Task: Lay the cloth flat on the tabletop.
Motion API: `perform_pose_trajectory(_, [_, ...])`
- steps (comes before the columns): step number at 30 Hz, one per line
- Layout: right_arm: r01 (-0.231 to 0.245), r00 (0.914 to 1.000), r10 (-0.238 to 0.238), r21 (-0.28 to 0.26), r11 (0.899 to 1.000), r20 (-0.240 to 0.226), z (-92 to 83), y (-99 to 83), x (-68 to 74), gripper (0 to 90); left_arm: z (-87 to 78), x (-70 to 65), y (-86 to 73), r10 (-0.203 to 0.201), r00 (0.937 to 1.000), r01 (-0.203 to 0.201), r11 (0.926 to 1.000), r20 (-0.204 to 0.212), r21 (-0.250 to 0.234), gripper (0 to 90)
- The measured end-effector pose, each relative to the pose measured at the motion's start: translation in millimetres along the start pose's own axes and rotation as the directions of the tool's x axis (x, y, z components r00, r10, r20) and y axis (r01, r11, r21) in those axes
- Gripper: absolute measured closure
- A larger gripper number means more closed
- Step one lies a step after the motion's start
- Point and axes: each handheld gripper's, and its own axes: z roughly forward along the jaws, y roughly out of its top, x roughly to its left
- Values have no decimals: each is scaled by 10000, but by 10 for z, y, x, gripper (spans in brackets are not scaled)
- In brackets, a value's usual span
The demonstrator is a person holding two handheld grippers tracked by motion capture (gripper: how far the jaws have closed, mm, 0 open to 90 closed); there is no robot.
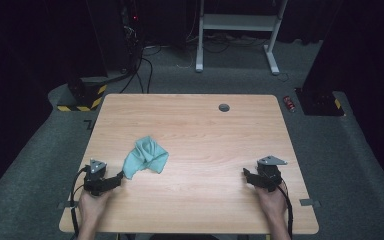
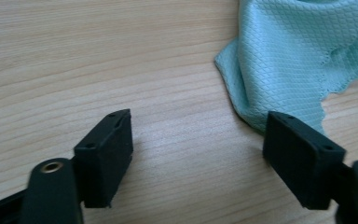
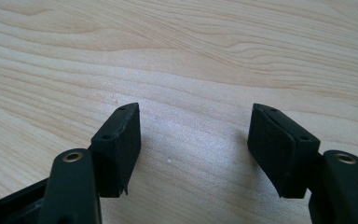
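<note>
High view. A crumpled teal cloth lies on the wooden table, left of centre and toward the near side. The left gripper rests near the table's near-left corner, its tips just beside the cloth's near edge; the right gripper rests well apart at the near right, over bare wood. A small dark grommet sits at the far edge. No container is on the table.

Left gripper view. The left gripper has its jaws spread wide with nothing between them; the cloth lies ahead and to the right, its nearest corner touching or just behind the right jaw.

Right gripper view. The right gripper is likewise released, its jaws parted above bare table.

Probable risks: closing on a single loose fold could drag the cloth rather than lift it, because the fabric is bunched; a pinch taken too low could scrape the pads on the wood.
</note>
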Motion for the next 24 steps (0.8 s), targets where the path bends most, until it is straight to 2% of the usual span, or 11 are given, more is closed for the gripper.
perform_pose_trajectory(5, [7,10000,-7,3,10000,-3,0,0,0,344,7,-12,25,-137,9999,138,9998,-40,112,204])
perform_pose_trajectory(7, [7,10000,-7,4,10000,-3,0,0,0,344,-8,-1,35,-302,9992,301,9995,274,33,251])
perform_pose_trajectory(9, [7,10000,-7,1,10000,-2,0,0,0,344,-21,-2,40,-501,9970,512,9986,590,-161,259])
perform_pose_trajectory(11, [6,10000,-6,3,10000,-4,0,0,0,345,-26,-15,49,-578,9960,600,9978,681,-299,258])
perform_pose_trajectory(19, [14,10000,-14,8,10000,-11,0,0,0,343,-47,-108,136,-272,9929,317,9988,1155,-373,207])
perform_pose_trajectory(24, [18,10000,-18,12,10000,-7,0,0,1,342,-41,-177,209,-38,9919,82,9994,1271,-342,196])
